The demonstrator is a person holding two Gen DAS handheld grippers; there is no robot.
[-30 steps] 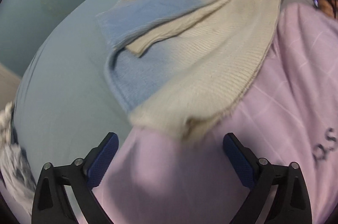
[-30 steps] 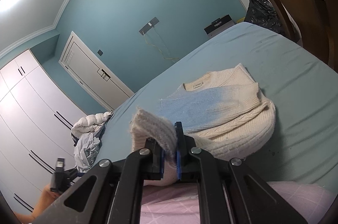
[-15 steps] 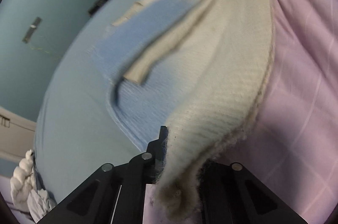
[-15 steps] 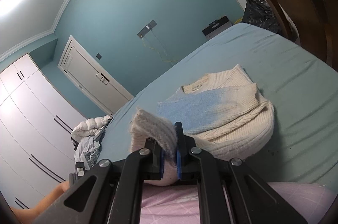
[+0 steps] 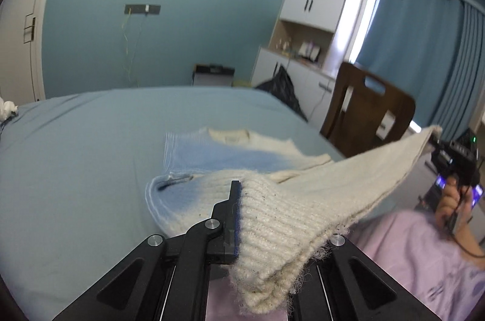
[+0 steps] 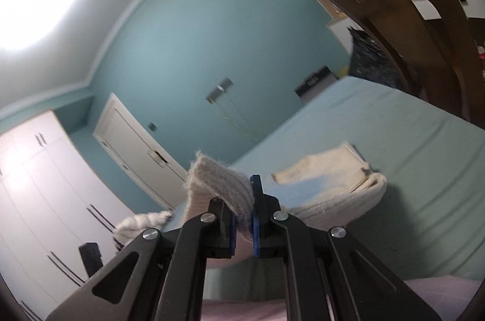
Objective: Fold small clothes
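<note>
Item: cream-and-blue sweater (image 5: 242,157), far half on bed (image 5: 75,139), near hem lifted. Left claw (image 5: 239,218) and right claw (image 6: 242,218) each clamped on hem. Risk: uneven pull skews fold; knit slips.

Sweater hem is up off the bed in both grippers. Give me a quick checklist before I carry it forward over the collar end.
1. Left gripper shut on the sweater hem: ok.
2. Right gripper shut on the hem: ok.
3. Hem between the two grips taut and level: cannot tell; it rises toward the right.
4. Sleeve folded in across the body: ok.
5. Collar end lying flat on the bed: ok.
6. Bed beyond the collar free for landing: ok.
</note>
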